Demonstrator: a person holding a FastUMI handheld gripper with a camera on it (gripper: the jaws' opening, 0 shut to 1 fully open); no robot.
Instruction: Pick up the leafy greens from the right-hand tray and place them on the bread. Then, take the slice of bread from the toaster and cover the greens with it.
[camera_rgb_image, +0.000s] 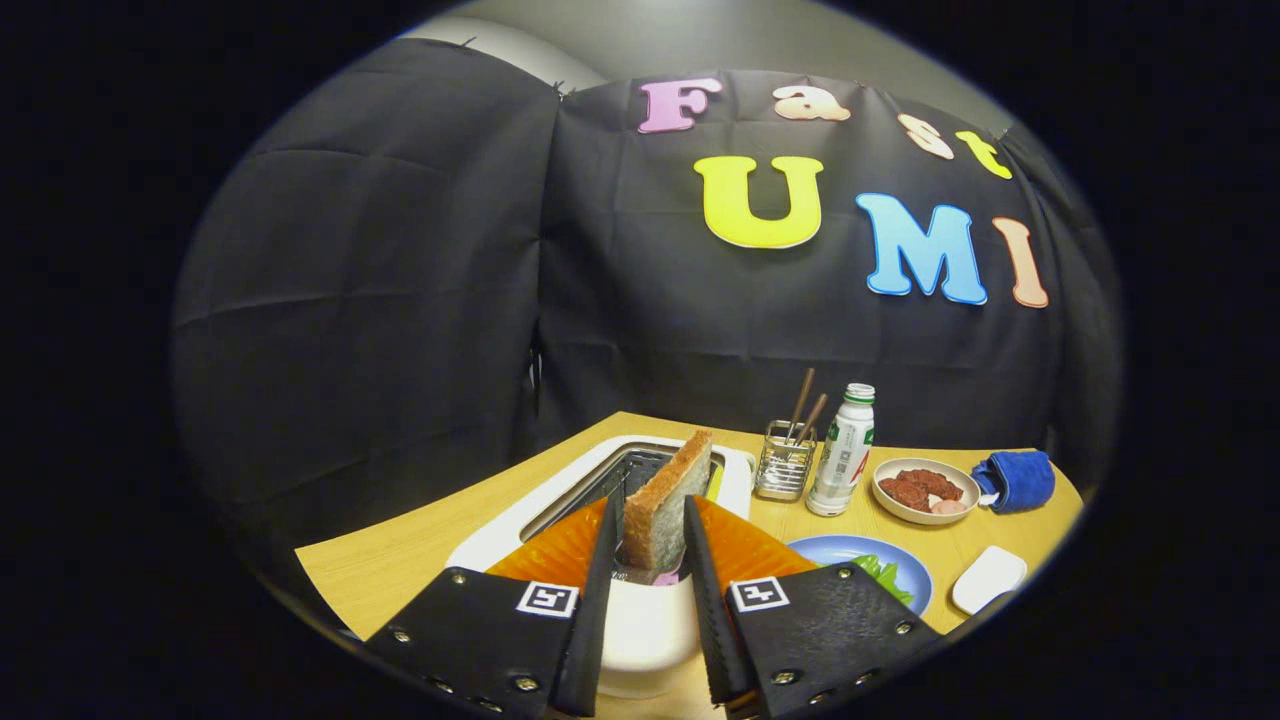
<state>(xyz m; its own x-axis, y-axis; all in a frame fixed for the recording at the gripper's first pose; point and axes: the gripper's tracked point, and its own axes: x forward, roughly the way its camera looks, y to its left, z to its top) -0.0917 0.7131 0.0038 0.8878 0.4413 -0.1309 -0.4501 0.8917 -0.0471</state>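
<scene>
- Table (400, 560): light wood-grain top; the bare stretch left of the toaster offers the most open room, and its left edge runs close to the black cloth wall.
- Toaster (500, 540): white body with a dark open slot, sitting directly under the fingers.
- Gripper (650, 545): fingers set to either side of the slice, close against its two faces; each finger's mount carries a square black-and-white marker.
- Slice of bread (665, 505): brown crust, upright, lower part between the fingers, top standing above the slot.
- Wire holder (785, 470): metal mesh cup with two brown sticks, just right of the toaster.
- Bottle (842, 462): white with green cap and green-printed label, writing too small to read; stands beside the holder.
- Blue plate (900, 560): holds leafy greens (885, 577), partly hidden behind the right finger.
- Bowl (925, 492): pale rim, red-brown pieces inside.
- White oblong object (988, 578): near the table's front edge.
- Blue cloth (1018, 480): rolled, at the table's far right corner.
</scene>
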